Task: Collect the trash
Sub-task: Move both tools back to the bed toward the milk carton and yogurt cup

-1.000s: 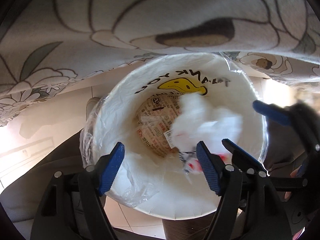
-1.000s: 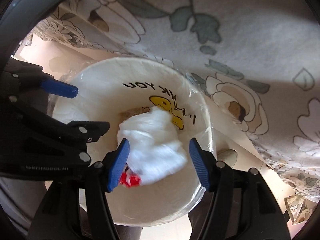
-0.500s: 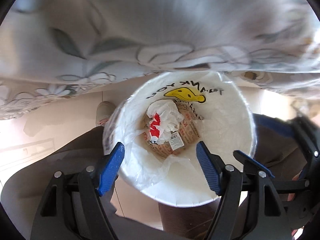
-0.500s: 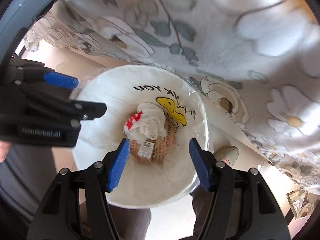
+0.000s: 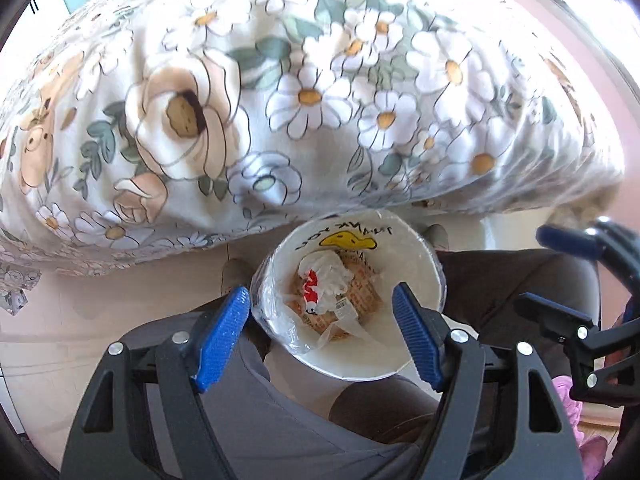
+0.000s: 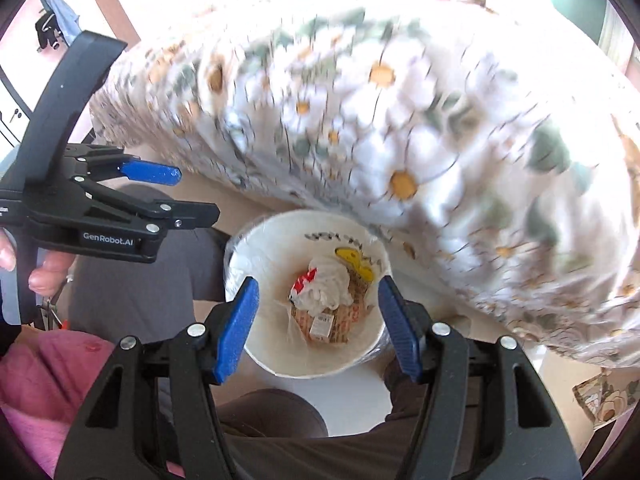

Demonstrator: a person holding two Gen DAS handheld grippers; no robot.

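Looking straight down, both views show the crumpled white wrapper (image 5: 326, 280) with red print lying at the bottom of the white lined bin (image 5: 420, 280), on top of a printed paper package (image 5: 360, 296). The left gripper (image 5: 320, 332) and right gripper (image 6: 318, 330) each hang above the bin with jaws wide and nothing between them. A likely slip (only a guess): a careless sweep could snag the loose liner edge and tip the bin against the floral bedspread (image 5: 320, 100). The wad is nearly round, with no clear long axis or heading.
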